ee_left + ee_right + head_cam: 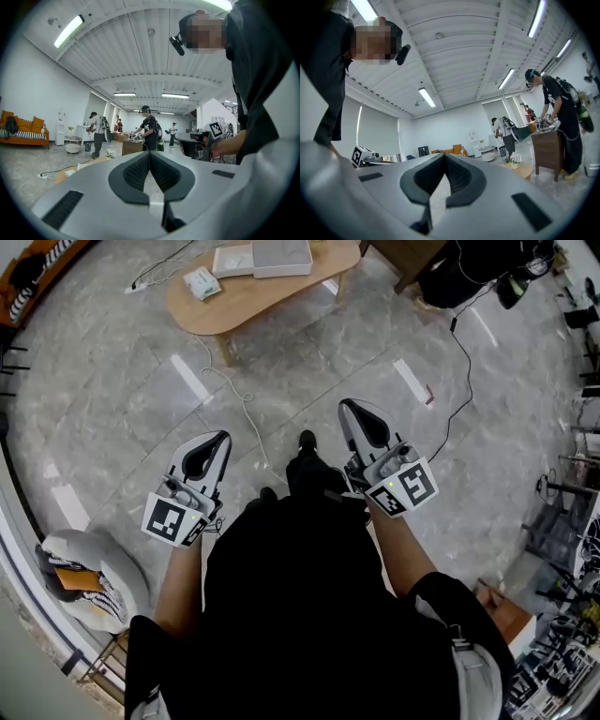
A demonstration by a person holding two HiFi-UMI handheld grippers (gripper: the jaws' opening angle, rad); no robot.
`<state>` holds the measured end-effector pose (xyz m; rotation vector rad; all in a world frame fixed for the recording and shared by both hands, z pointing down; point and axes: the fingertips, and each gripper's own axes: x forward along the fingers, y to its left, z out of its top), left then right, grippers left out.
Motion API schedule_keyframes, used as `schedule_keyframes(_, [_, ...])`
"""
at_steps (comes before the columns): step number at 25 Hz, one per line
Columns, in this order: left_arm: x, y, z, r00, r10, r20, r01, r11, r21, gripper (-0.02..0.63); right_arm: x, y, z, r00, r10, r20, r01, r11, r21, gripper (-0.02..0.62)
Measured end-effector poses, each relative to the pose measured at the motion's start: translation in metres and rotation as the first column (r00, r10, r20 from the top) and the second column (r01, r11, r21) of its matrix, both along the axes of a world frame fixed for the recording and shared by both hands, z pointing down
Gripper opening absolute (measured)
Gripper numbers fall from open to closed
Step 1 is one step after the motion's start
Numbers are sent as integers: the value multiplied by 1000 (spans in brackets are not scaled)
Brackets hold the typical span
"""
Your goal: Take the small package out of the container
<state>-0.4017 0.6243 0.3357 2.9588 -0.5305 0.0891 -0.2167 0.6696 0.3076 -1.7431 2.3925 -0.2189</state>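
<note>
Far ahead in the head view stands a low wooden table [272, 298]. A white box-like container [282, 256] sits on it, with a flat white tray [232, 260] beside it. A small pale packet [202, 283] lies on the tabletop left of them. My left gripper [222, 438] and right gripper [348, 406] are held level in front of the person's body, well short of the table. Both are shut with nothing between the pads, as the left gripper view [150, 154] and the right gripper view [444, 157] show. What is inside the container is hidden.
A white cable [246, 413] and a black cable [461, 381] run over the grey tiled floor. A white cushioned seat [89, 577] is at lower left, and cluttered equipment [572, 549] lines the right. Other people [149, 127] work at tables across the room.
</note>
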Motion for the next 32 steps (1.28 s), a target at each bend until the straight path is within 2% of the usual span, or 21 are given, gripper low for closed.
schedule_keyframes(5, [71,-49,-11,999,19,40,-20,1000,20,18,68,-49,-2,1000,-5,25,5,1000,14,11])
schedule_keyframes(10, [160,-70,-27,992,84,96,-91,993,71,18,135,-73,-9,998,-34,47,32,999,23,11])
schedule_keyframes(14, [202,-77,-34,987,142,76,-145,988,46,18,174,-92,1,996,-36,76,35,999,17,12])
schedule_keyframes(20, [215,-118,-28,996,81,43,-80,997,-14,18,205,-116,6,994,-25,104,24,1000,17,12])
schedule_keyframes(24, [215,-158,-25,999,9,-47,-13,997,-75,18,217,-130,11,995,-25,93,24,1000,6,12])
schedule_keyframes(28, [212,-202,-18,996,-38,-79,31,996,-89,18,231,-154,21,996,-7,92,9,1000,-26,12])
schedule_keyframes(32, [222,-249,-12,991,-58,-121,46,994,-100,18,241,-203,19,998,-21,63,24,998,-50,11])
